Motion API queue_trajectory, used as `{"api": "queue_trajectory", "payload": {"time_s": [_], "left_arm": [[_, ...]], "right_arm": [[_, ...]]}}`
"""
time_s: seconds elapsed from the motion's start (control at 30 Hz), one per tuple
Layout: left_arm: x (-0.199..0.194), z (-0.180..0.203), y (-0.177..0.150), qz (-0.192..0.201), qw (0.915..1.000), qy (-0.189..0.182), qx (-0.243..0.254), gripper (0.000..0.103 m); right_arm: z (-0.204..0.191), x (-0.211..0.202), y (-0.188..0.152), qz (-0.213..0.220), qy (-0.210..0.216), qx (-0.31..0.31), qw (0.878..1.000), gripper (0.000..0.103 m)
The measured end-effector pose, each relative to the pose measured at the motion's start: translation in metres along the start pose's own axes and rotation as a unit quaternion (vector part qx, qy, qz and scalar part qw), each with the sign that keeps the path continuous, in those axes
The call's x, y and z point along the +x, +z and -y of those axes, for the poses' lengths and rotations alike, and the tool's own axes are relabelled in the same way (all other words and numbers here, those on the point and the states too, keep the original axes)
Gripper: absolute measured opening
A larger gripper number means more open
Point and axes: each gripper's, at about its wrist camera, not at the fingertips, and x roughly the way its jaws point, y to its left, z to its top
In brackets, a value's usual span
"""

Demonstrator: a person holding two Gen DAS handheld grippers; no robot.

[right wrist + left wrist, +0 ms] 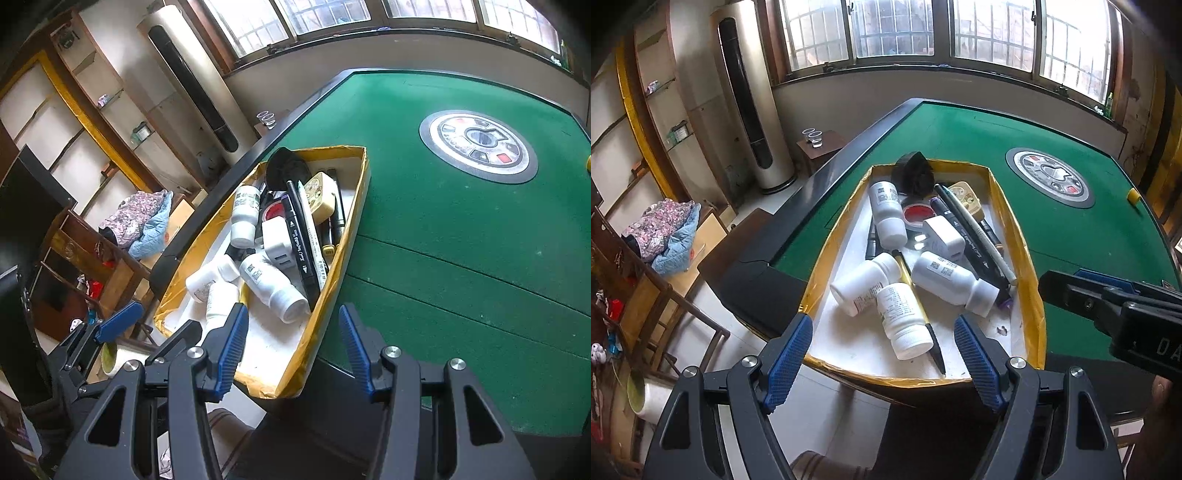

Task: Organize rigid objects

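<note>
A shallow box with yellow-taped walls (1032, 280) (354, 221) sits at the near left corner of the green table. It holds several white pill bottles (905, 321) (273, 284), a white charger plug (943, 236) (277, 240), black marker pens (964, 225) (301, 240), a red-lidded tin (918, 216), a cream case (966, 197) (319, 194) and a black object (914, 173) (288, 168). My left gripper (882, 356) is open and empty, just above the box's near end. My right gripper (291, 349) is open and empty over the box's near right wall; it also shows in the left wrist view (1108, 310).
The green felt table (461, 240) has a round metal centre panel (1049, 177) (478, 146) and a raised black rim (820, 173). A yellow piece (1133, 195) lies at the far right. Left of the table stand a side table with cups (812, 138), chairs and clothes.
</note>
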Motion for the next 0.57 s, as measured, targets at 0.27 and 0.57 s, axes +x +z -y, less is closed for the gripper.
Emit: {"api": "queue_trajectory", "payload": {"time_s": [0.27, 0.57], "left_arm": [[0.004, -0.006, 0.001, -0.001, 0.9999, 0.008, -0.009, 0.082], [0.016, -0.032, 0.015, 0.030, 0.9991, 0.022, -0.022, 0.082]], "right_arm": [[-0.003, 0.007, 0.001, -0.009, 0.000, -0.007, 1.000, 0.050], [-0.014, 0.013, 0.003, -0.005, -0.017, -0.021, 1.000, 0.050]]}}
